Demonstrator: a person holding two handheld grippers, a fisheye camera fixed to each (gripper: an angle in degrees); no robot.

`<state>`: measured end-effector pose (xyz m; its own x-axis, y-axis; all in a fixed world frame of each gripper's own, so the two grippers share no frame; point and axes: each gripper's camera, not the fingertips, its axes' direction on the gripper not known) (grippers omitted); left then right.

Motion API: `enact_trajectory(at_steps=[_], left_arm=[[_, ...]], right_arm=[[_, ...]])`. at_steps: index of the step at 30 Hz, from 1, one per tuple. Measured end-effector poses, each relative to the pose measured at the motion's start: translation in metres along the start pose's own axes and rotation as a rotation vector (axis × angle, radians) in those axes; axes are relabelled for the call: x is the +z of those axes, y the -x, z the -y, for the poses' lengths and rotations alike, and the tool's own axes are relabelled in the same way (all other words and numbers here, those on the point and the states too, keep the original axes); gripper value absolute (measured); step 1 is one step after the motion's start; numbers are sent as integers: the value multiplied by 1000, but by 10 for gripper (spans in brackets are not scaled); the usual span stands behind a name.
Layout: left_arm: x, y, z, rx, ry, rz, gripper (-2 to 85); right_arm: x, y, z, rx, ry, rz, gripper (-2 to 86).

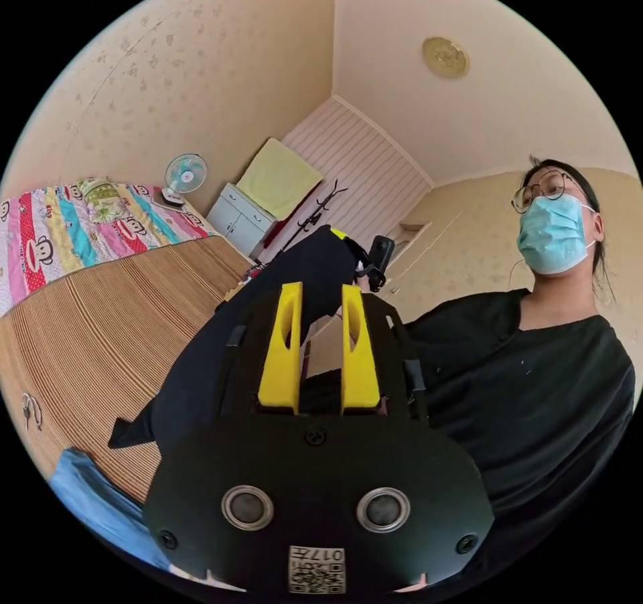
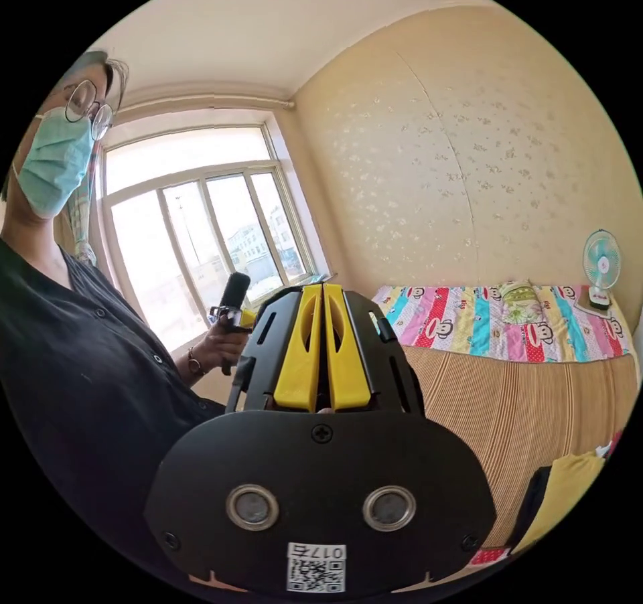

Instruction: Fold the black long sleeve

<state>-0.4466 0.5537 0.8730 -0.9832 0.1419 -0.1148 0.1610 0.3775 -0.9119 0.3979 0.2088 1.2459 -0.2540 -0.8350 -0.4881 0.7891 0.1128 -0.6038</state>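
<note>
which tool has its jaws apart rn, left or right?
The left tool: its yellow jaws stand apart with a gap between them. The right tool has its jaws pressed together, nothing visible between them.

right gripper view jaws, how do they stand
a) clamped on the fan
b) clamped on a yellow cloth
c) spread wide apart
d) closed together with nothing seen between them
d: in the right gripper view the right gripper has its two yellow jaws pressed side by side, with no cloth seen between them; the fan stands far off by the wall.
</note>
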Motion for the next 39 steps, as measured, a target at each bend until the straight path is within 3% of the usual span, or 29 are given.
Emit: enact_trajectory(at_steps=[5,14,18,23,30,35,39], left_arm=[[39,-18,14,13,47,105,167],[119,-74,42,121,178,355,137],[127,-79,46,118,109,466,136],[138,-106,43,276,52,827,20],[70,-84,48,258,-52,722,-5],[-6,-77,36,236,-350,578,-5],[11,-74,41,217,-212,397,43]], right_arm=[[19,13,7,-24,40,-131,0],[55,55,46,-167,75,-225,1],[62,71,72,-198,53,-202,0],[63,81,90,-169,1,-247,1],[52,81,101,-157,-25,-255,1],[46,95,106,-189,-52,-345,2],[50,104,108,-216,-45,-411,2]])
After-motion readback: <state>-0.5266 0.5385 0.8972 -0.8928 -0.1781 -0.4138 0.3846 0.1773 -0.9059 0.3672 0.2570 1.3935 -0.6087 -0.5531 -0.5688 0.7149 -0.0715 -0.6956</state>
